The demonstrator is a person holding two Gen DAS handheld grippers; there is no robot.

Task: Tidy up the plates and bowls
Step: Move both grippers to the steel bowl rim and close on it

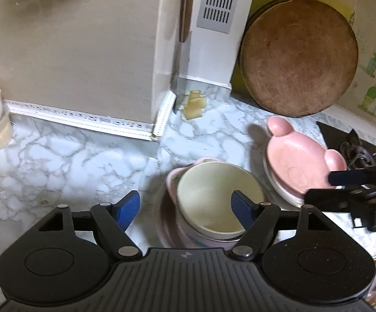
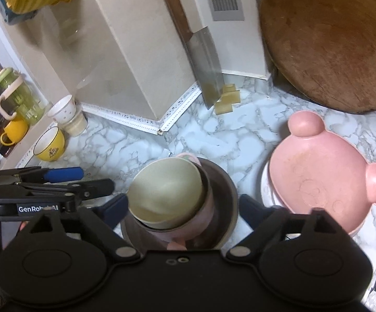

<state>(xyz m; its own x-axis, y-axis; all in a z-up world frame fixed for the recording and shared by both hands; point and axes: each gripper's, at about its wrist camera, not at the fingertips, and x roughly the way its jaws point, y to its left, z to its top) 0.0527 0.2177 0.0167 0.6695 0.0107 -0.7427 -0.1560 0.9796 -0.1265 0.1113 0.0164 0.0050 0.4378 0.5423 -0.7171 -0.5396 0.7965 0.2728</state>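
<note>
Both claws are seen released: the left claw [image 1: 185, 209] and the right claw [image 2: 184, 209] stand spread about a cream bowl [image 2: 166, 197] nested in a stack on the bench [image 1: 58, 156]. A pink plate [image 2: 325, 174] rests just beside. The bowl is judged light, stiff, slippery; its rim is best gripped.
</note>
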